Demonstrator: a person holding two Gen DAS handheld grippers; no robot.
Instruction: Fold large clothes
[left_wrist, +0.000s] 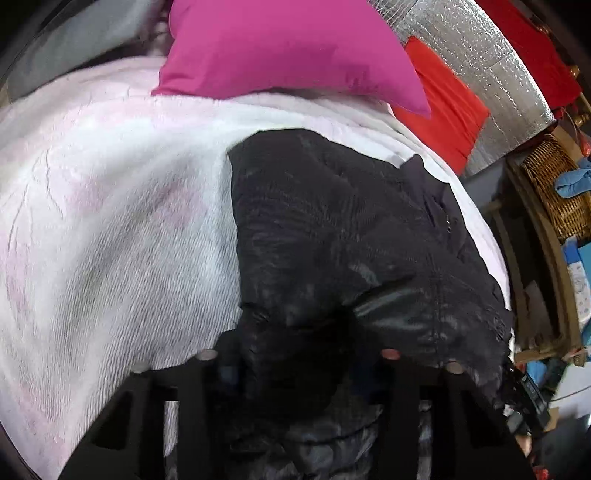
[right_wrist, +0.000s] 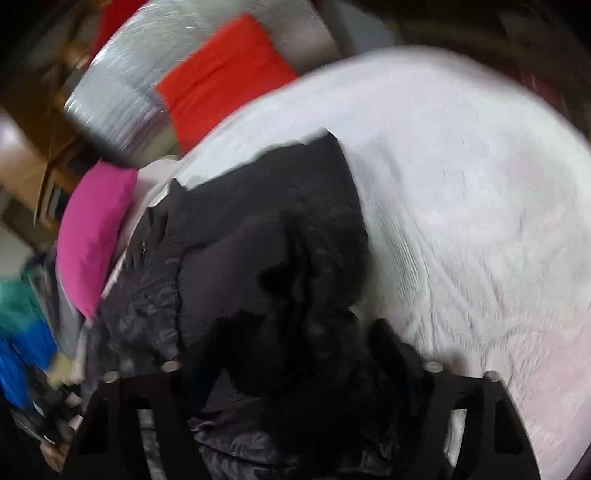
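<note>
I've got the black jacket (left_wrist: 332, 229) straight ahead of both sets of fingers, lying on the pale blanket (left_wrist: 110, 221) that covers the bed. My left gripper (left_wrist: 295, 369) is right down in the near edge of it: dark padded cloth bulges up between the fingers, which stand fairly narrow, and I read that as a pinch on the hem, though black on black makes the contact hard to see. Same story on my right gripper (right_wrist: 303, 373): the jacket's bunched cloth fills the gap between the fingers, but the view is smeared and I can't tell if the pads truly press on it. Beyond the left fingers, past the jacket's far edge, sits a pink pillow (left_wrist: 280, 51). As for progress, I'd call it early: the jacket looks rumpled and lumpy, with no clean fold line anywhere I can see. Folding is still ahead.
</note>
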